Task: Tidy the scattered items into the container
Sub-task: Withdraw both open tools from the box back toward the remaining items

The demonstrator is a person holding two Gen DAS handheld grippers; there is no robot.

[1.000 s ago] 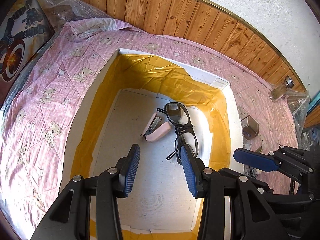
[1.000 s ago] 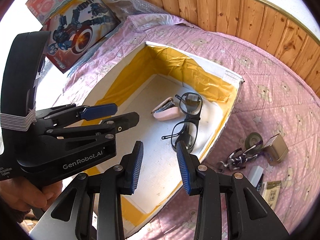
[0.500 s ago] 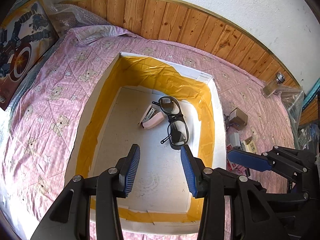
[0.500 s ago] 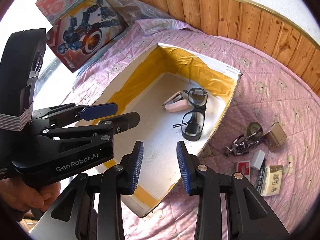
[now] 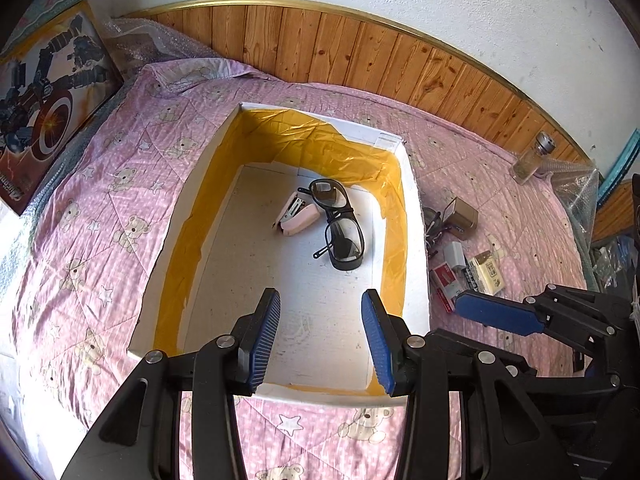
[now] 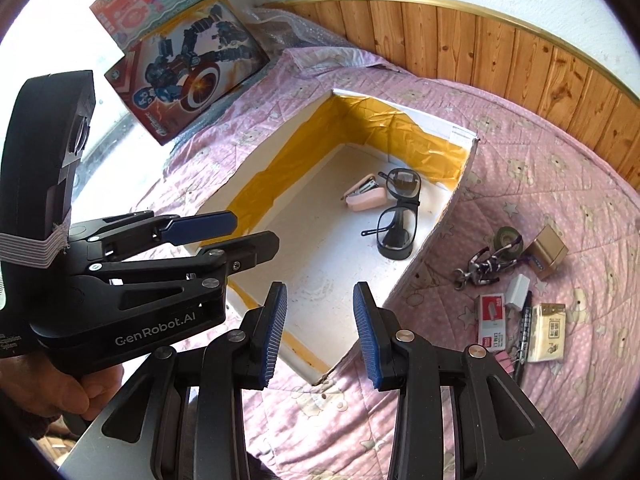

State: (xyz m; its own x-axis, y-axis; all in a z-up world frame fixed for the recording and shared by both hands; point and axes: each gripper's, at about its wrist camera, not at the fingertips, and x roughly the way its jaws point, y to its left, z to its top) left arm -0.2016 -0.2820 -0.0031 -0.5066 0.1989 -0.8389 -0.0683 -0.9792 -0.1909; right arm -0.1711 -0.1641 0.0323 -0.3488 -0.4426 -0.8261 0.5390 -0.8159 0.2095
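On the bed, quilt [image 5: 100,216]: pink cover with bears, spread flat; it carries the box and all loose items, so everything is low and easy to reach from above.
Container: white box [image 5: 414,240] with yellow tape on the inner walls, open top, lying in the middle of the quilt; probably put there so both tools can reach it.
Items already inside: black glasses [image 5: 340,224] and pink stapler [image 5: 298,220], touching each other near the far right corner of the box floor; most of the floor is free for more things.
Items not yet inside: a small heap just beside the right wall of the box, with brown little box [image 6: 548,252], tape roll [image 6: 508,238], keychain [image 6: 482,264], white adapter [image 6: 518,290], red staple pack [image 6: 491,322], yellow packet [image 6: 546,332].
Left gripper [image 5: 320,340]: released, jaws apart, holding nothing, above the near edge of the box.
Right gripper [image 6: 320,336]: also released and holding nothing, above the near corner of the box; I judge it is the better one for the heap, which lies on its side.
Progress: my guess is early, two items in and many out.
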